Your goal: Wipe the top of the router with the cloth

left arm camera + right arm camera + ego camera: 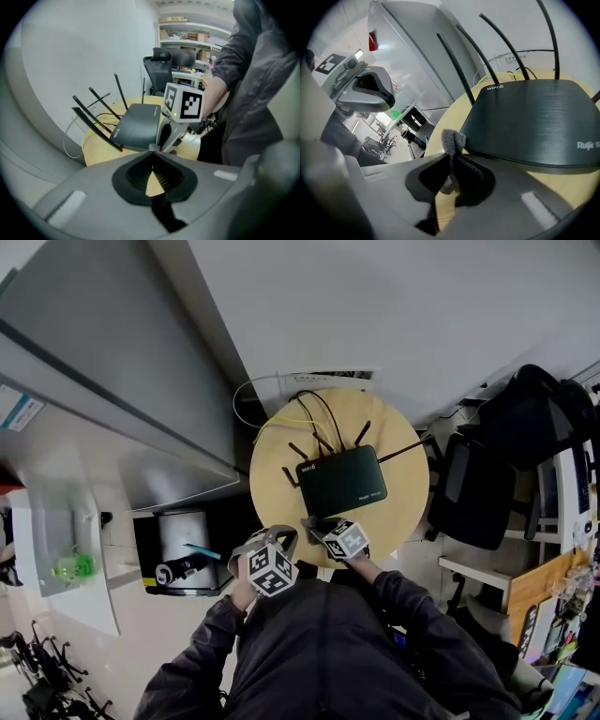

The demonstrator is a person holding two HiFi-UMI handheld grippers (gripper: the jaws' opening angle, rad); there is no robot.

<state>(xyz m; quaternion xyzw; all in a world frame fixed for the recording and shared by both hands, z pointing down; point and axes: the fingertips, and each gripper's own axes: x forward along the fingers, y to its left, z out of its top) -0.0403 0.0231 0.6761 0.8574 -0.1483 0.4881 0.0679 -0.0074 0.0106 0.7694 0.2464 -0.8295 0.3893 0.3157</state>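
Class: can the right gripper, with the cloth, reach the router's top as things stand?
Probably yes: the right gripper, shut on the cloth, sits at the near edge of the router, and nothing lies on its top.

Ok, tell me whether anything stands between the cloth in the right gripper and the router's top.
Nothing visible does. The right gripper holds the cloth at the near edge of the router, whose top is bare. Its antennas rise only along the far edge, and the left gripper is off to one side.

Dark grey long-sleeved jacket [319,652] — left gripper [287,532] and right gripper [311,522] grey, with black-and-white marker cubes [272,571].
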